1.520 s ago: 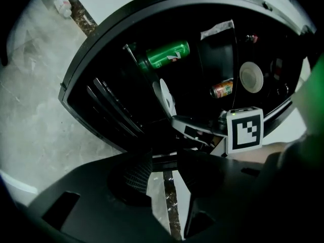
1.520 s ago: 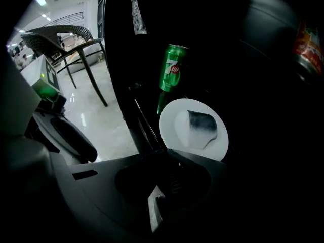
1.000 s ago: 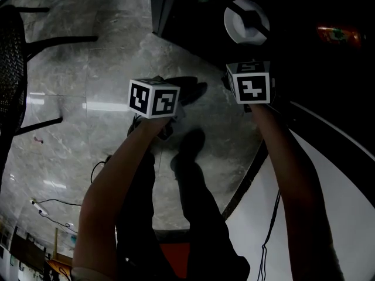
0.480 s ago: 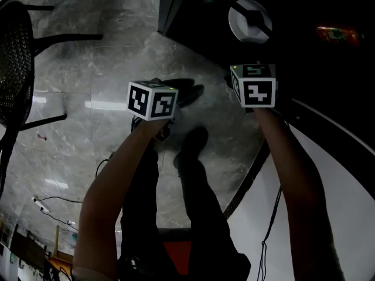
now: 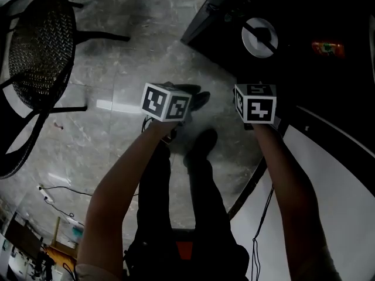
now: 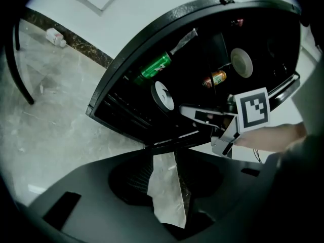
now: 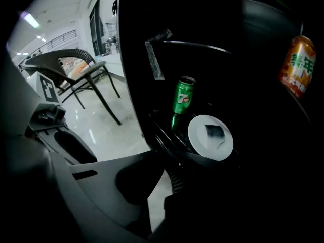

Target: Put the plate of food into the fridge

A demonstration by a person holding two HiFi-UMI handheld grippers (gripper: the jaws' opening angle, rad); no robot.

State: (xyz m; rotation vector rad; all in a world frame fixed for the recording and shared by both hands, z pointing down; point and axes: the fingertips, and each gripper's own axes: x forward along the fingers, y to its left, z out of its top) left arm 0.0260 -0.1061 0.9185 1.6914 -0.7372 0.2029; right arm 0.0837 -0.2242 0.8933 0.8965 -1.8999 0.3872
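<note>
Plate (image 7: 210, 136) with dark food rests on a shelf inside the fridge (image 6: 202, 39), with the green can (image 7: 182, 101) just beside it at 11 o'clock. Left claw (image 6: 164, 158) and right claw (image 7: 159, 173) are each closed to a sliver and grip nothing. Both stand outside the shelf.

Hazards, as judged:
- The fridge appears open, so the food is stowed but not yet sealed in.
- A claw swung near the shelf front could clip the can or tip the plate off.
- The cable (image 5: 262, 227) below the right arm could snag.

Right claw view alone shows the food. Left claw view alone shows a second white dish (image 6: 242, 62) at 2 o'clock of the plate. Head view alone shows both arms and the cable.
</note>
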